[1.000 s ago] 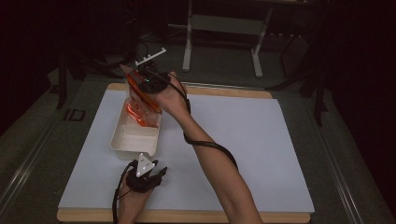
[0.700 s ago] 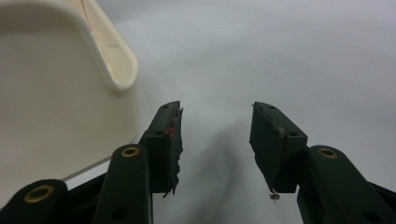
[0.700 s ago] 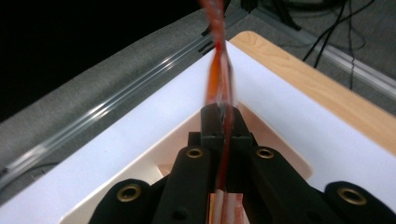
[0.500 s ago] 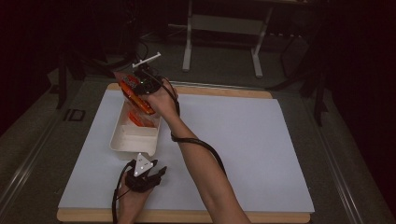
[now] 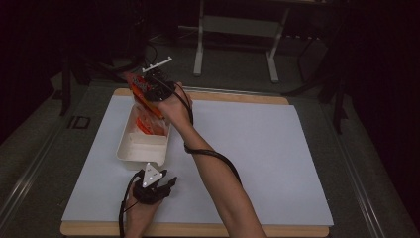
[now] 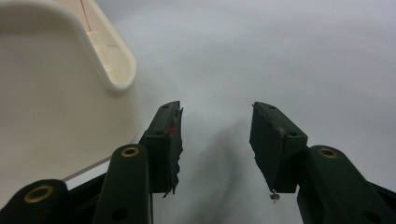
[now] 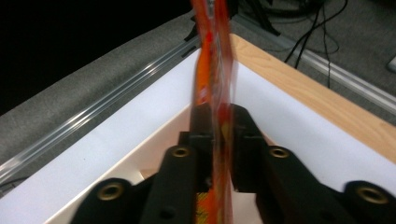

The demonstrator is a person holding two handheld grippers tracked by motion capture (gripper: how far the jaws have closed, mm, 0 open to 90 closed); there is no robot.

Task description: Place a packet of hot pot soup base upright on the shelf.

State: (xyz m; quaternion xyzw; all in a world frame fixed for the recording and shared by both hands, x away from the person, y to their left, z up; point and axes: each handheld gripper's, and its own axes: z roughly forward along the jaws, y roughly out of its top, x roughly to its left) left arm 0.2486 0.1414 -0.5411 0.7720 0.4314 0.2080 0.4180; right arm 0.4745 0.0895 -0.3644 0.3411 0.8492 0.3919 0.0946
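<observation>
L gripper [image 5: 157, 184], nearest me: rests on white sheet [image 5: 257, 148] just beside near end of cream plastic rectangular tray [image 5: 142, 148], jaws wide apart, nothing between, same spot as 1 s ago. Further out, R gripper [image 5: 148, 89]: jaws clamped tight on thin orange plastic snack packet [image 7: 212, 60]. Packet was low in tray, now lifted over far end, tilted. My guess: pulling it out. More orange stuff in tray, can't tell what.
</observation>
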